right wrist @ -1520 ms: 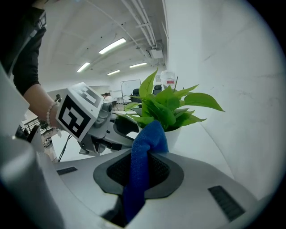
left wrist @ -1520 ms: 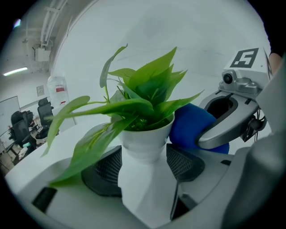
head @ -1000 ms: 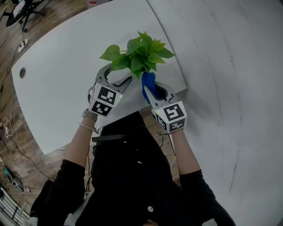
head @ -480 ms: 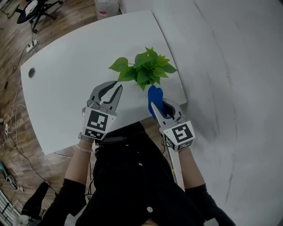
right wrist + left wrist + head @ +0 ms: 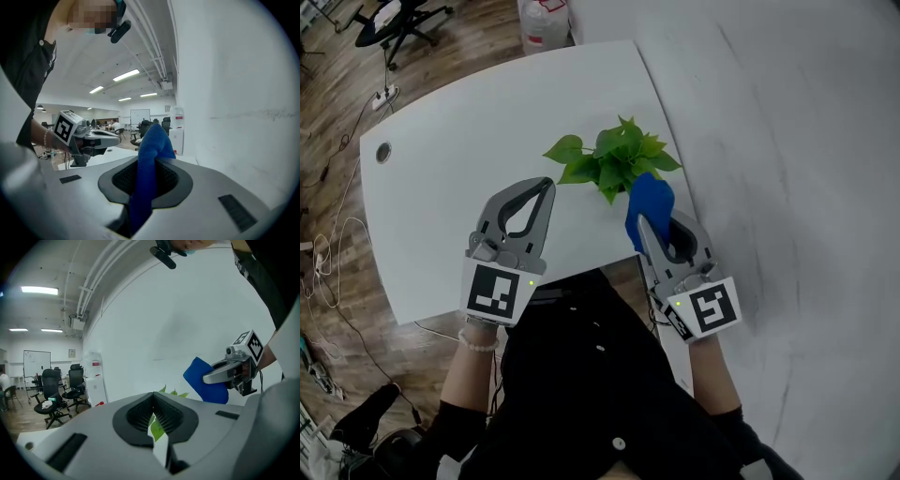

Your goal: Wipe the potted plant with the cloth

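The potted plant (image 5: 614, 159) stands near the white table's right edge; its leaves hide the pot. My left gripper (image 5: 546, 184) is lifted just left of the plant and is shut with nothing in it; its jaws have just been closing. In the left gripper view its pads (image 5: 161, 416) meet, with green leaves (image 5: 156, 430) behind them. My right gripper (image 5: 642, 221) is lifted just short of the plant and is shut on a blue cloth (image 5: 652, 199). The cloth (image 5: 150, 159) stands up between the right pads, and the left gripper view shows the cloth (image 5: 202, 380) too.
The white table (image 5: 441, 187) has a round cable hole (image 5: 384, 151) at its far left. A white wall (image 5: 787, 187) runs along the right. A water jug (image 5: 546, 21) and an office chair (image 5: 394, 19) stand beyond the table. Cables lie on the wooden floor (image 5: 328, 253).
Both grippers have risen and drawn back from the plant's leaves. The left jaws went from wide open to shut. The blue cloth stayed in the right gripper.
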Motion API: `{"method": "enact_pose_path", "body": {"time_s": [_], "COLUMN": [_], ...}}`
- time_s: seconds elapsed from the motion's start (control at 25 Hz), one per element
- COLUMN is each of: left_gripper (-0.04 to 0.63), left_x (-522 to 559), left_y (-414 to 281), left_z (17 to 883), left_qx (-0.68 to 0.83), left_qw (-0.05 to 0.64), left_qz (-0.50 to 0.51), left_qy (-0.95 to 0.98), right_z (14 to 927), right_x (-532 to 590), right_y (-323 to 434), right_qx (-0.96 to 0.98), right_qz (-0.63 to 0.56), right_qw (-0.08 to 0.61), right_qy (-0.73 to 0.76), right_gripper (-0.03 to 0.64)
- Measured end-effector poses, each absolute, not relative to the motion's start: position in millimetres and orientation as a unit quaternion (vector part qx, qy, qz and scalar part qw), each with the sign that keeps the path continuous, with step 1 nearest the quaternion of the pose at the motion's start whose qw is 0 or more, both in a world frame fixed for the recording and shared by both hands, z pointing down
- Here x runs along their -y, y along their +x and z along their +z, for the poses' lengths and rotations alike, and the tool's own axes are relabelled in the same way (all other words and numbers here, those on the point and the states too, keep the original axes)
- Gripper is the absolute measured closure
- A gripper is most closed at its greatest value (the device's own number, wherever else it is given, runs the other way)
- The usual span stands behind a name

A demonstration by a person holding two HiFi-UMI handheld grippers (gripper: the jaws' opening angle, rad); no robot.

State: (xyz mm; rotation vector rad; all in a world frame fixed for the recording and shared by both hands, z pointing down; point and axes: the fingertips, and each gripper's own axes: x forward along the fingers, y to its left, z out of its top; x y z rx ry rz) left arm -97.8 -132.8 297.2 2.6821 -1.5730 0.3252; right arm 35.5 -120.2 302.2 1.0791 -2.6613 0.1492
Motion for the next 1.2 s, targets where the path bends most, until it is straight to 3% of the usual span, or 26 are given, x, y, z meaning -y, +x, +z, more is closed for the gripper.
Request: {"method": "enact_pose_path", "body": {"time_s": [0.36, 1.2], "left_gripper": [0.581, 0.581], "left_x": [120.3, 123.0], "left_y": [-97.3, -87.9], "left_z": [254.5, 242.7], "left_qx": [0.505, 0.508], "left_qw": [-0.017, -0.033], "left_qz": [0.09, 0.091], "left_qy": [0.858, 0.856], "right_z": [248.0, 230.1], "right_x": [138.9, 139.0], "right_y": [33.4, 26.4], "right_qx": [0.919, 0.924], "right_qz": [0.012, -0.021], "right_qw": [0.081, 0.071], "right_qy": [0.387, 0.375], "right_gripper": [0.528, 0.528]}}
